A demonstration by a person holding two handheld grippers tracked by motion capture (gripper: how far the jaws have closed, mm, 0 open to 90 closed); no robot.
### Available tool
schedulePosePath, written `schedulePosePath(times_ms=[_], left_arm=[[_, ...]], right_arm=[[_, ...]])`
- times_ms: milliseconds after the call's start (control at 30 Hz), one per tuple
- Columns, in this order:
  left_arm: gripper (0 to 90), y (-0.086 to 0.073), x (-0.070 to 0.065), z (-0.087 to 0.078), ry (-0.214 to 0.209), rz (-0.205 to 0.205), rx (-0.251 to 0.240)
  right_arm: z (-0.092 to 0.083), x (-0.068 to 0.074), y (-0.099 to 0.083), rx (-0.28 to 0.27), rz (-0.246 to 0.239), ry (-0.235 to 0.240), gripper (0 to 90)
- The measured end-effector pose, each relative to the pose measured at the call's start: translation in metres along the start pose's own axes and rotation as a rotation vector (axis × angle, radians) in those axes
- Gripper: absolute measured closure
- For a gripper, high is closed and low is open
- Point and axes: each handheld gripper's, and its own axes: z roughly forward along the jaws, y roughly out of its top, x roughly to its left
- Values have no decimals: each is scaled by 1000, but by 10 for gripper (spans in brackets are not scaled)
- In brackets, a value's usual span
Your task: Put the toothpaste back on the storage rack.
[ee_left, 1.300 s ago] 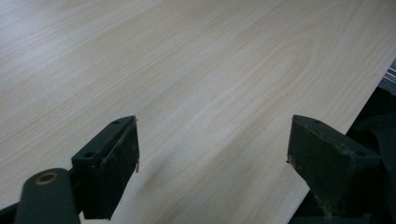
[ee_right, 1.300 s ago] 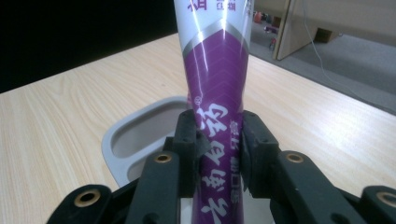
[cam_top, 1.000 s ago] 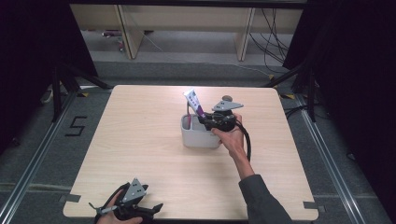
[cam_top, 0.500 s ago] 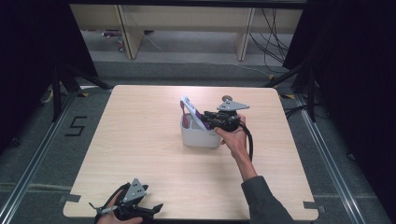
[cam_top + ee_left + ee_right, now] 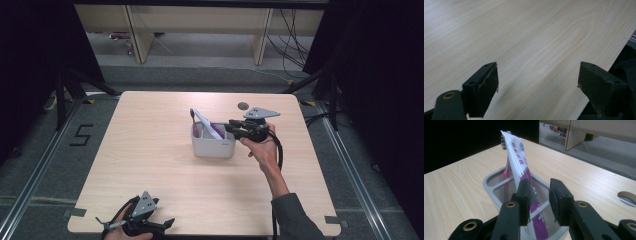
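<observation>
we find the left gripper (image 5: pixel 150 226) at the near edge of the table (image 5: pixel 150 150), its jaws standing wide apart over bare wood with nothing between them, as the left gripper view confirms. farther off, past mid-table, the right gripper (image 5: pixel 231 127) lies level in the person's hand (image 5: pixel 262 147) at the right wall of the grey holder (image 5: pixel 213 147). in the right gripper view its jaws are drawn close with a slim gap left; the toothpaste tube (image 5: pixel 524 177) passes just behind the left pad, and we cannot tell whether that pad touches it. the pads do not clamp it. the tube, white above and purple below, stands tilted in a compartment of the holder, leaning up and to the left in the high view. behind it a pink toothbrush (image 5: pixel 506 167) stands in the holder, its dark bristles beside the tube's top.
</observation>
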Motion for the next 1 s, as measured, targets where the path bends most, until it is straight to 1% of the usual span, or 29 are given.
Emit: schedulePosePath(times_ms=[67, 100, 133, 167, 200, 233, 267, 300, 333, 367, 400, 433, 467, 500, 567, 600, 633, 667, 700, 733, 767, 800, 833, 867, 900, 933, 967, 1000], left_arm=[[163, 0, 0, 0, 0, 6, 5], [163, 0, 0, 0, 0, 7, 6], [163, 0, 0, 0, 1, -1, 1], [163, 0, 0, 0, 1, -1, 1], [163, 0, 0, 0, 1, -1, -1], [163, 0, 1, -1, 2, 8, 5], [163, 0, 2, -1, 7, 17, 7], [163, 0, 2, -1, 7, 17, 7], [163, 0, 2, -2, 11, 18, 18], [163, 0, 2, -1, 10, 19, 20], [163, 0, 2, -1, 10, 20, 20], [163, 0, 2, -1, 10, 16, 15], [163, 0, 2, -1, 11, 20, 18], [163, 0, 2, -1, 12, 18, 19], [163, 0, 1, 0, 6, -3, -1], [163, 0, 1, 0, 6, -1, -1], [163, 0, 3, -2, 12, 21, 17], [163, 0, 1, 0, 5, -5, -6], [163, 0, 1, 0, 5, -5, -6], [163, 0, 1, 0, 7, -5, -4], [163, 0, 1, 0, 7, -3, -3], [163, 0, 1, 0, 8, -2, -2], [163, 0, 1, 0, 10, -2, -3], [163, 1, 3, -2, 10, 26, 15], [163, 1, 3, -2, 10, 26, 15], [163, 1, 3, -2, 10, 14, 7], [163, 1, 4, -2, 14, 23, 16], [163, 1, 4, -2, 20, 22, 17]], right_arm=[[-3, -1, -1, -5, 1, 7, 696], [-4, -3, -1, -2, -27, -2, 695], [-8, -1, -2, 9, -6, -2, 695], [-8, -1, -2, 9, -6, -2, 695], [-9, -3, -2, 4, -30, -4, 694], [-10, -3, -3, 6, -13, 10, 691], [-13, -1, -5, 12, 10, -12, 686], [-13, -1, -5, 12, 10, -12, 686], [-13, -4, -6, 6, -18, -4, 683], [-14, -4, -7, 13, -5, 5, 678], [-17, -3, -7, 25, -4, -7, 672], [-18, -4, -8, 24, -8, 1, 667], [-20, -3, -9, 27, 2, -6, 661], [-21, -3, -10, 24, 4, -7, 653], [-25, -5, -11, 29, -25, -14, 639], [-26, -3, -13, 26, 2, -6, 629], [-28, -4, -13, 31, -17, -17, 612], [-31, -3, -16, 40, -17, -23, 581], [-32, -2, -18, 48, -3, -20, 573], [-33, -3, -19, 39, -16, -24, 566], [-33, -3, -19, 39, -16, -24, 566], [-35, -1, -21, 39, 6, -24, 555], [-35, -1, -22, 31, 5, -17, 541], [-37, -1, -24, 22, 17, -16, 510], [-37, -1, -24, 22, 17, -16, 510], [-39, 0, -26, 28, 26, -20, 506], [-40, -1, -26, 30, 2, -26, 498], [-40, -1, -28, 17, 1, -21, 491]])
